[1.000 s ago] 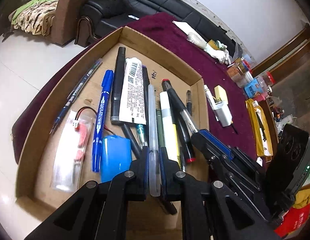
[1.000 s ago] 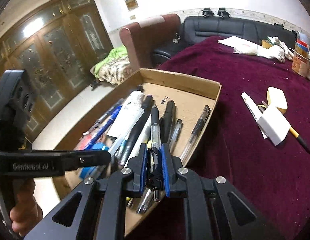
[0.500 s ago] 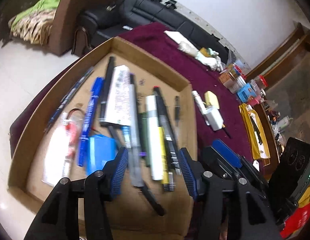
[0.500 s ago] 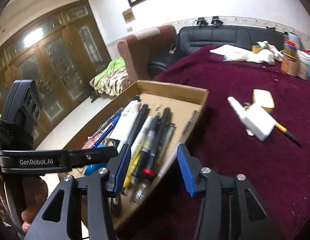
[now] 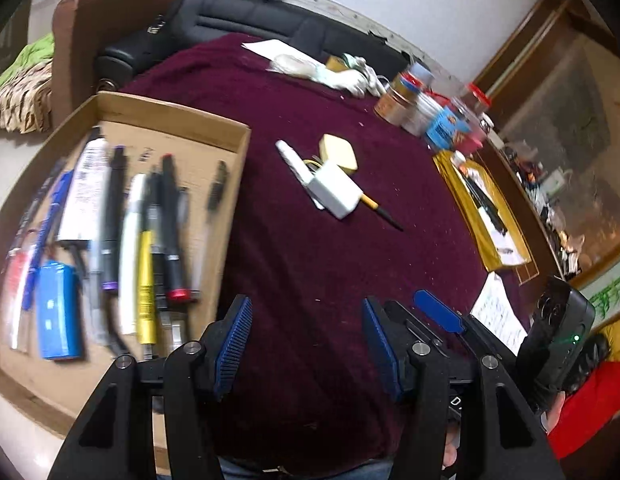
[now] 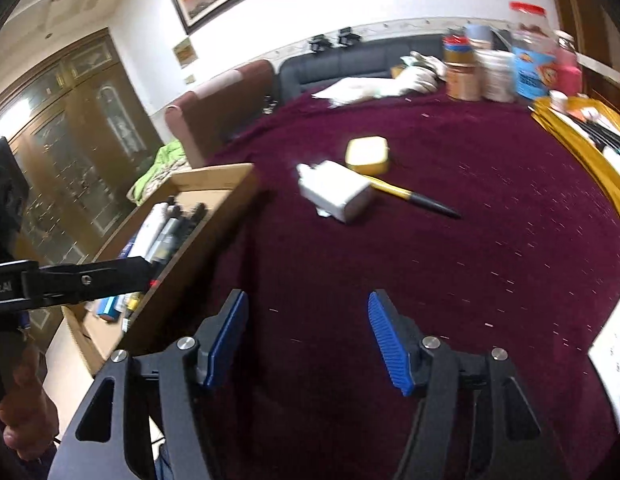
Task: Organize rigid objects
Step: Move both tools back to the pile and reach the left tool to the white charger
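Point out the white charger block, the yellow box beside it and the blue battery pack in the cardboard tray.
white charger block (image 5: 333, 193), left wrist view, on its top face.
yellow box (image 6: 367, 153), right wrist view, on the middle of its lid.
blue battery pack (image 5: 57, 312), left wrist view, on its blue wrap, mid-body.

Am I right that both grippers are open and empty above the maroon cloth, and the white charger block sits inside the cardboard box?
Not quite. The white charger block lies out on the maroon cloth, beside the yellow eraser, not in the cardboard box; the left wrist view shows it. The left gripper and right gripper are indeed open and empty.
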{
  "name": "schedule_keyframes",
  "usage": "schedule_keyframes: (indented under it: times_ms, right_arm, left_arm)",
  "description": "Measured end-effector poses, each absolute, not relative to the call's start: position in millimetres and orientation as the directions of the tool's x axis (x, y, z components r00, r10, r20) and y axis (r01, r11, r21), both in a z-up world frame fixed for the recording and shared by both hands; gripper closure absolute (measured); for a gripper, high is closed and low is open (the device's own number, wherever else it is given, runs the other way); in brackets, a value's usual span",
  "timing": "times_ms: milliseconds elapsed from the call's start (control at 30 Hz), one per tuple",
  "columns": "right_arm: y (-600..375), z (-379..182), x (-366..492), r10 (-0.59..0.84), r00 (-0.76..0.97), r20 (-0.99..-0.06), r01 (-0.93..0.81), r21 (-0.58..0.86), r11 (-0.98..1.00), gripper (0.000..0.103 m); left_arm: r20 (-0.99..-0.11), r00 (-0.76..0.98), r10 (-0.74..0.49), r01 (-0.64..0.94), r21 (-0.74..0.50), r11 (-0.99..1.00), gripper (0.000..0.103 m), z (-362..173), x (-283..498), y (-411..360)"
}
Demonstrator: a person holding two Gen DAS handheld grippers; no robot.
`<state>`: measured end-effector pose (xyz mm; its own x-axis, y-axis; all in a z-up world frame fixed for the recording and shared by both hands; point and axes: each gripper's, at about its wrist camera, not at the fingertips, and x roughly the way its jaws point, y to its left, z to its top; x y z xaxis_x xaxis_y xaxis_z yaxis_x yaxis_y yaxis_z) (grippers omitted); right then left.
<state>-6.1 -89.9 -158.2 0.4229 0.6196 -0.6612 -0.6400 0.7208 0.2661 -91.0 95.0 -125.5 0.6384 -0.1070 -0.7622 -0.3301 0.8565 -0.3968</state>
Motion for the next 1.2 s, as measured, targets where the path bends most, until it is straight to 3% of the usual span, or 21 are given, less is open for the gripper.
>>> schedule_keyframes:
  times_ms: [367, 667, 933, 1200]
  right_arm:
    - [-106.3, -187.0, 16.0, 0.569, 0.387, -0.725, -0.593, 0.277, 0.756, 0.035]
    - [-125.5, -183.4, 31.7, 0.575, 0.428, -0.697, -0.561, 0.294, 0.774, 0.034]
    - [-129.6, -188.2, 38.3, 0.675, 0.343, -0.653, -0.578, 0.420, 0.700, 0.033]
    - [-131.7, -185.8, 35.1, 0.702, 0.340, -0.626, -0.591, 0.439, 0.677, 0.033]
  left_arm:
    - [-0.801, 0.584, -0.133, -0.340, -0.390, 0.856, 0.043, -138.2, -51.4, 79.5]
    - [-0.812, 0.567, -0.142, -0.364, -0.401, 0.841, 0.039, -135.6, -10.9, 82.9]
    - [-0.853, 0.501, -0.144, -0.426, -0.388, 0.818, 0.037, -146.6, 63.8, 85.8]
    - [-0.926, 0.371, -0.072, -0.553, -0.282, 0.784, 0.036, -171.1, 109.7, 83.5]
